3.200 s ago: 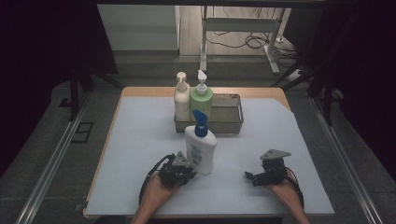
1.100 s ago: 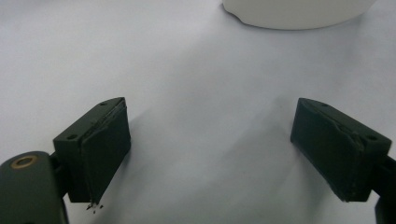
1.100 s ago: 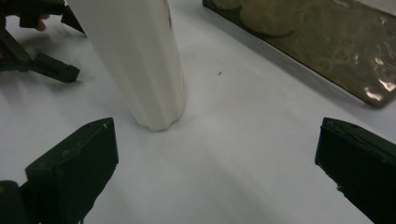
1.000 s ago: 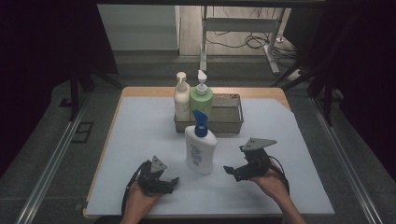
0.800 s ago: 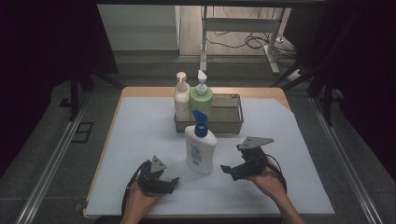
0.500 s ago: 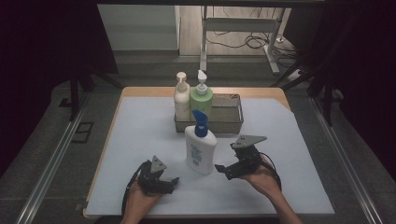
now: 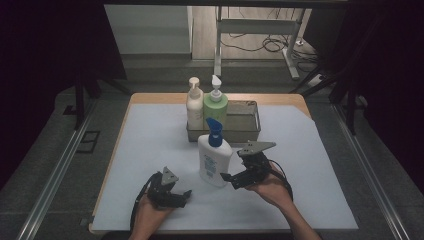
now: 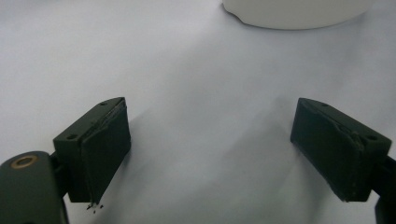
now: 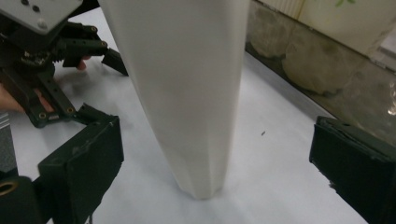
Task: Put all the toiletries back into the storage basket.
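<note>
A white lotion bottle with a blue pump stands upright mid-table, just in front of the metal tray. My right gripper is open at the bottle's lower right side. In the right gripper view the bottle's body stands between the two spread jaws of the right gripper, with neither touching it. My left gripper rests open on the table at the front left, holding nothing. The left gripper points toward the bottle's base, well short of it.
The tray holds a cream pump bottle and a green pump bottle at its left end; its right part is bare. A white sheet covers the table, with open room at left and right. The left gripper lies beyond the bottle.
My left gripper has let go of the white bottle and drawn back to the front left. My right gripper has moved left and forward until its open jaws straddle the bottle.
</note>
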Demonstrator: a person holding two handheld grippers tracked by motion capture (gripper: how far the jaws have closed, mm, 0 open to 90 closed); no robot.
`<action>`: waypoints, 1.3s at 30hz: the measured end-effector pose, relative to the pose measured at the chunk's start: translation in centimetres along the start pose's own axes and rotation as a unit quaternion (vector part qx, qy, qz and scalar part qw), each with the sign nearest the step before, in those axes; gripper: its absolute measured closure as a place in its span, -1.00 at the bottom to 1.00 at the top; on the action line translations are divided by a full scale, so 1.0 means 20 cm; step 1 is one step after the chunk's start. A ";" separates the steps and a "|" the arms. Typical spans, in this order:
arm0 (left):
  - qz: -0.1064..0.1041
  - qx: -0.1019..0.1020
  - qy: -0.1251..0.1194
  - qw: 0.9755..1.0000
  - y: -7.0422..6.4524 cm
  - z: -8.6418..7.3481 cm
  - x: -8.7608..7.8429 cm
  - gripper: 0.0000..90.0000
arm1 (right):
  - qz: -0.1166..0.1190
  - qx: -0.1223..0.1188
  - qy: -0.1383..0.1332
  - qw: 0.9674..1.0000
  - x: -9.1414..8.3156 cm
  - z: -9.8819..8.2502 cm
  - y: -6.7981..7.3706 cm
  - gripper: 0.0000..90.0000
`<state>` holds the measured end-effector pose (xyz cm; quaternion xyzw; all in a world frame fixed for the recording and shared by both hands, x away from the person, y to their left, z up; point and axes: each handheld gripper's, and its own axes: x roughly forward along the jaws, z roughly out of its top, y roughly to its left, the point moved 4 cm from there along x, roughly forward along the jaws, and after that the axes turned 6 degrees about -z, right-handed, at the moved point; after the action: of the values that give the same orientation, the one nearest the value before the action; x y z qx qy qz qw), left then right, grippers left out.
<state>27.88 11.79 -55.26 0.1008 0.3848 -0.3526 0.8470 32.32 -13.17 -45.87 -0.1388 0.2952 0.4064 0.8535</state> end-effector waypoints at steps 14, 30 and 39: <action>0.000 0.000 0.000 1.000 0.00 0.00 0.00 -0.74 | 0.002 -0.006 -0.002 1.000 0.09 0.09 0.04 -0.71; 0.000 0.000 0.000 1.000 0.00 0.00 0.00 -0.74 | 0.008 -0.010 -0.012 1.000 0.15 0.18 0.08 -0.29; 0.000 0.000 0.000 1.000 0.00 0.00 0.00 -0.74 | -0.005 -0.027 -0.008 1.000 0.14 0.19 0.10 -0.14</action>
<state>27.89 11.80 -55.26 0.1006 0.3850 -0.3528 0.8469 33.75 -8.39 -44.67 -0.1598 0.2763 0.4109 0.8540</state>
